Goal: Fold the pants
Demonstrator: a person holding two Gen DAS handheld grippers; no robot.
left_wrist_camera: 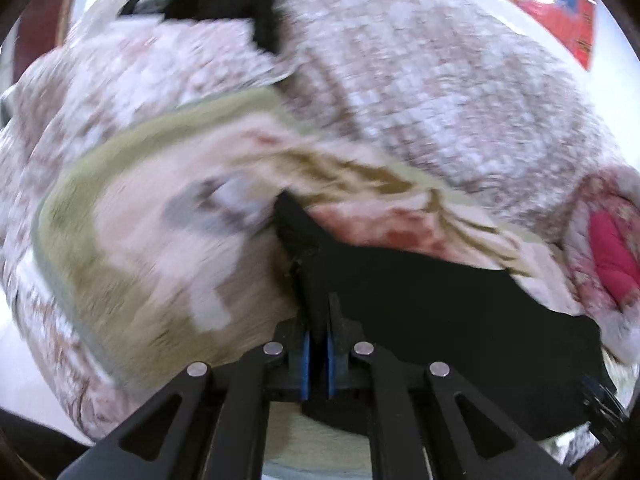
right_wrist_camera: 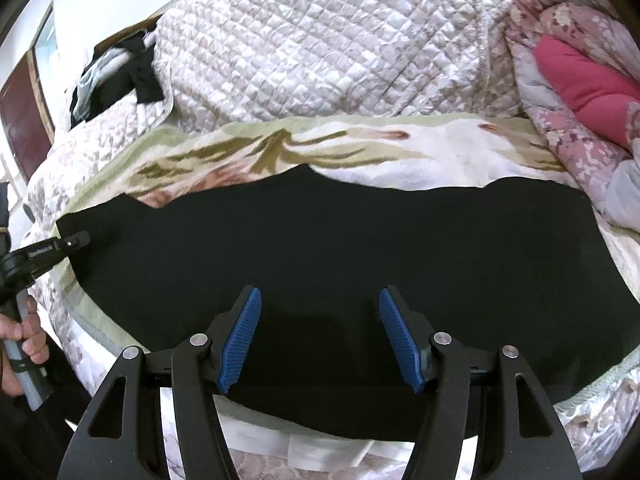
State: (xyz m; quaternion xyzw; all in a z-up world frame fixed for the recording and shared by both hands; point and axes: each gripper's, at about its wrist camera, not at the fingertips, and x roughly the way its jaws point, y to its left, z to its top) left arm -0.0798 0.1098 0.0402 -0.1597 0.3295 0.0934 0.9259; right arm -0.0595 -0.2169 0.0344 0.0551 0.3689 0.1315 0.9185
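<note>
The black pants (right_wrist_camera: 320,240) lie spread flat across a floral blanket (right_wrist_camera: 280,148) on the bed. My right gripper (right_wrist_camera: 320,336) is open and hovers just above the pants' near edge, nothing between its blue pads (right_wrist_camera: 240,340). My left gripper (left_wrist_camera: 319,344) is shut on the pants' (left_wrist_camera: 440,292) left end, with black cloth pinched between the pads; the left wrist view is blurred. The left gripper also shows in the right wrist view (right_wrist_camera: 76,240) at the pants' far left corner, held by a hand (right_wrist_camera: 28,340).
A quilted beige bedspread (right_wrist_camera: 320,40) covers the bed behind the blanket. A pink floral comforter with a red pillow (right_wrist_camera: 580,80) lies at the right. Dark clothes (right_wrist_camera: 116,76) lie piled at the back left. The bed's edge runs just below the pants.
</note>
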